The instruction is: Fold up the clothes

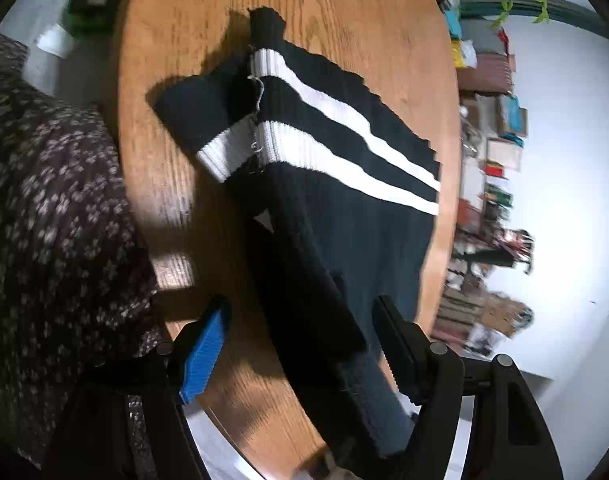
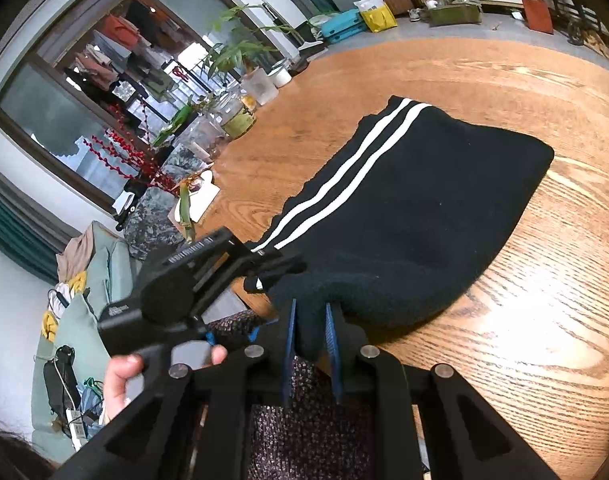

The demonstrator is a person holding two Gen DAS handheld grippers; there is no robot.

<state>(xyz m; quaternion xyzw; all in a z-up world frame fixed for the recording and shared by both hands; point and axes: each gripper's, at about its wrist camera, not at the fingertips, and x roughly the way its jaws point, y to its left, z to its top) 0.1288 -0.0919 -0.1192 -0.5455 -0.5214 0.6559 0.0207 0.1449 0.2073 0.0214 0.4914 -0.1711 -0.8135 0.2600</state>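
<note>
The right claw (image 2: 311, 332) pinches the black sweater (image 2: 404, 216), which stretches away toward one o'clock; the left claw (image 1: 300, 344) is spread wide around its edge

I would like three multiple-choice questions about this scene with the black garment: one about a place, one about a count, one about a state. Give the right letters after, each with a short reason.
1. Where does the black sweater lie?
A. on a round wooden table
B. on a sofa
C. on the floor

2. How many white stripes cross it?
A. one
B. two
C. four

3. What state is the right gripper in?
A. wide open and empty
B. shut on the sweater
C. out of view

Answers:
1 A: wood grain surrounds the knit.
2 B: two parallel bands show in both views.
3 B: its blue pads pinch the near edge.
</note>
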